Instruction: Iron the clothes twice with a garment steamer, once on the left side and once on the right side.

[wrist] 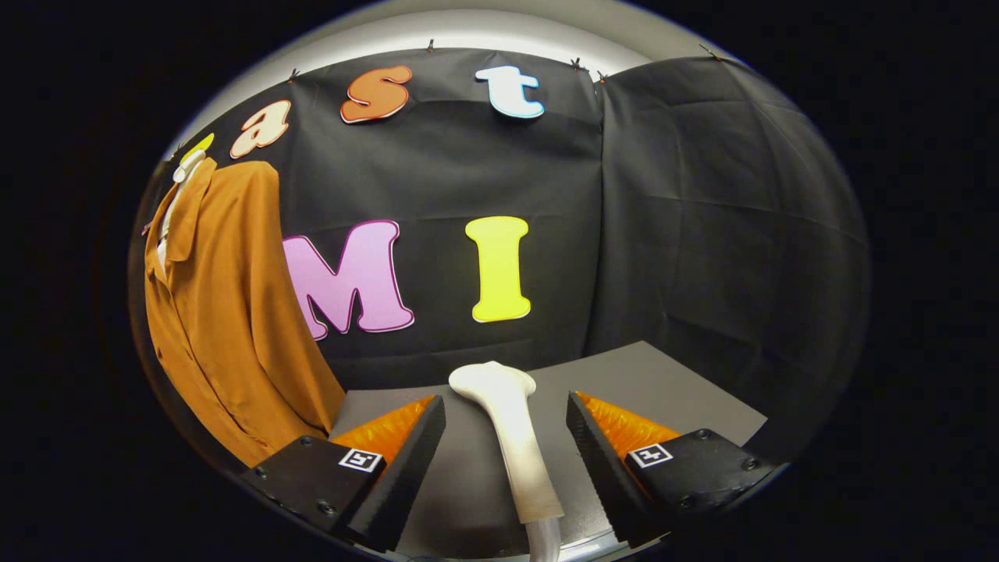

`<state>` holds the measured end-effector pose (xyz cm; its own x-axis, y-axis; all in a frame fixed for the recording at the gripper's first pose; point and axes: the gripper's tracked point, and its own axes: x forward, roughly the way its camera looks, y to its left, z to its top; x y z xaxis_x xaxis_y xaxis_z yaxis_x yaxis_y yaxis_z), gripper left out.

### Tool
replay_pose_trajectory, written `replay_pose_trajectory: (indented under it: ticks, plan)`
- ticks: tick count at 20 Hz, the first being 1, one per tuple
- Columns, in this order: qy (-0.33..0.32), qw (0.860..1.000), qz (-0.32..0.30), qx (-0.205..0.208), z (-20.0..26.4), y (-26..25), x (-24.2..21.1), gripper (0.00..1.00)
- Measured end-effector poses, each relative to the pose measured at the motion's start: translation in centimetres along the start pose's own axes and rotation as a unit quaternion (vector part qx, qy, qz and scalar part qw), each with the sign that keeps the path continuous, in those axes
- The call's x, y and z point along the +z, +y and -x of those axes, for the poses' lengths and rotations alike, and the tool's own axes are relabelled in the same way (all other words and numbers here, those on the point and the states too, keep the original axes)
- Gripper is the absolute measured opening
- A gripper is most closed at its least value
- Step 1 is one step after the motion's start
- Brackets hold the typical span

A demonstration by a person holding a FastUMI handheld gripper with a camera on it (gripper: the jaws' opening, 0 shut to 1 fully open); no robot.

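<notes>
a: what do you have in front of you?

b: i'm looking forward along the gripper [506, 437]. its two fingers [406, 460] stand wide apart, and neither one touches anything that i can see.

a: and the garment steamer?

b: the garment steamer [511, 437] lies on the grey table [671, 390], right in the gap between the fingers. it is a pale, whitish thing with a long handle that runs back toward me and a broader head at the far end, just past the fingertips. there is free space on both sides of the handle, so the jaws are open around it, not clamped on it.

a: is it upright?

b: no, it is lying down along the table, its head pointing away from me toward the black cloth wall [702, 234].

a: where are the clothes?

b: an orange-brown shirt [226, 312] hangs off to my left, well apart from the steamer. it has a collar and a button front, and it hangs from a pale hanger [186, 168] near the top of the wall. its lower hem comes down beside the left finger, at the table's left edge. i cannot tell whether the hem touches the table.

a: anything else on the table?

b: just the steamer, as far as i see.
</notes>
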<state>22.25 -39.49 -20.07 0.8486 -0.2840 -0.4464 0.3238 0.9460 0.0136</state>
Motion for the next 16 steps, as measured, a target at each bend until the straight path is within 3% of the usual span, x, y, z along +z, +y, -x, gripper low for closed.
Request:
replay_pose_trajectory:
  ticks: [12,16]
  plan:
    - [0.136,0.991,0.007,-0.012,-5.3,-1.3,-6.9,0.98]
    - [0.172,0.985,0.018,-0.017,-6.4,-1.5,-8.4,0.9]
